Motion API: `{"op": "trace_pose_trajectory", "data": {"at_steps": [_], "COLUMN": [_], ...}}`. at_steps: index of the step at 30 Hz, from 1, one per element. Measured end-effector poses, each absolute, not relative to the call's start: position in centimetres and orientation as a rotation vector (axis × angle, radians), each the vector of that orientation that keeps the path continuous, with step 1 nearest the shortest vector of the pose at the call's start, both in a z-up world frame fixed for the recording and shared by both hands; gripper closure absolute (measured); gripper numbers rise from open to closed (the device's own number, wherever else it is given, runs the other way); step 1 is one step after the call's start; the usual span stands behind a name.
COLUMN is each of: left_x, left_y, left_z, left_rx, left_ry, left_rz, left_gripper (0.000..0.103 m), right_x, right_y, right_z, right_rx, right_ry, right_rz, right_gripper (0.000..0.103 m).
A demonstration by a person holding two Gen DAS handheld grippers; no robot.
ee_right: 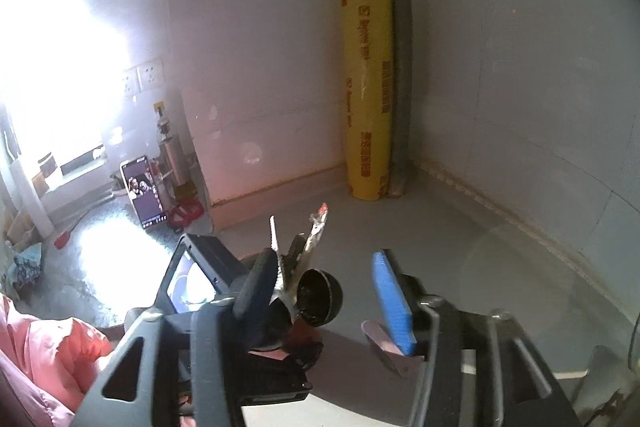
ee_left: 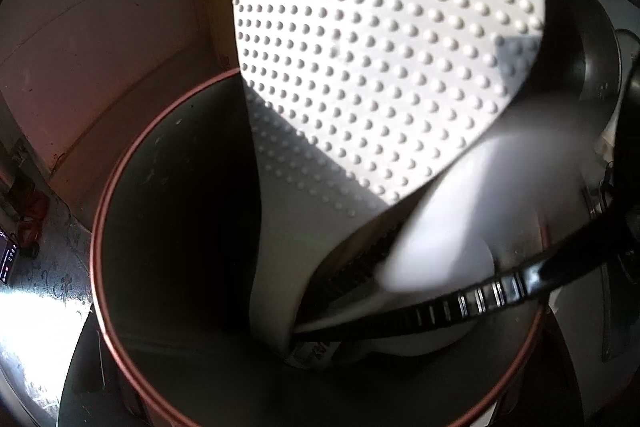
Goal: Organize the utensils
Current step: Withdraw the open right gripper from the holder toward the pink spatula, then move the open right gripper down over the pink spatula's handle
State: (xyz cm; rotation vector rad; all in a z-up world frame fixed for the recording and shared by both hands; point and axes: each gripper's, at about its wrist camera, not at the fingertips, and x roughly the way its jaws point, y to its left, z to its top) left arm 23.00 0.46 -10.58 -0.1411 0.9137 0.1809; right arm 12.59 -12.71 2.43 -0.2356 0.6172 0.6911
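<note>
The red-rimmed holder [ee_left: 120, 227] contains a dimpled white rice paddle [ee_left: 380, 47] and a black ladle [ee_left: 580, 39]. Right tongs [ee_right: 324, 291] stand apart, empty; left tongs are unseen, closed.

The rice paddle [ee_left: 384, 67] straight ahead of the left gripper looked like white matt plastic, studded all over with small raised bumps. Below it, the holder [ee_left: 168, 227] had a dull grey inner wall and a thin coppery rim. A glossy black ribbed handle [ee_left: 480, 297] crossed its lower right. The right gripper [ee_right: 324, 287] carried a matt black pad to the left and a blue, finely textured one to the right. Far ahead stood a roll [ee_right: 366, 87] in shiny yellow film.
</note>
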Motion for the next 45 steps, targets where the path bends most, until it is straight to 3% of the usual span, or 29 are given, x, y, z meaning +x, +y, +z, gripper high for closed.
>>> {"op": "trace_pose_trajectory", "data": {"at_steps": [8, 18, 32, 45], "left_x": [22.2, 21.3, 20.5, 18.8], "left_y": [-0.2, -0.3, 1.0, 0.2], "left_z": [-10.9, -11.3, -12.0, -13.1], "left_rx": [-0.142, -0.146, -0.140, -0.140], "left_ry": [0.896, 0.875, 0.853, 0.850], "left_rz": [0.185, 0.187, 0.179, 0.178], "left_gripper": [0.013, 0.013, 0.013, 0.013], "right_x": [13.4, 15.3, 19.2, 22.0], "right_y": [-14.6, -18.7, -20.9, -16.0], "right_z": [2.2, 0.0, -9.3, -15.1], "right_rx": [-0.199, -0.138, -0.129, -0.324], "right_ry": [0.631, 0.717, 1.017, 1.124], "right_rz": [0.634, 0.514, 0.421, 0.480], "right_gripper": [0.041, 0.041, 0.041, 0.042]}}
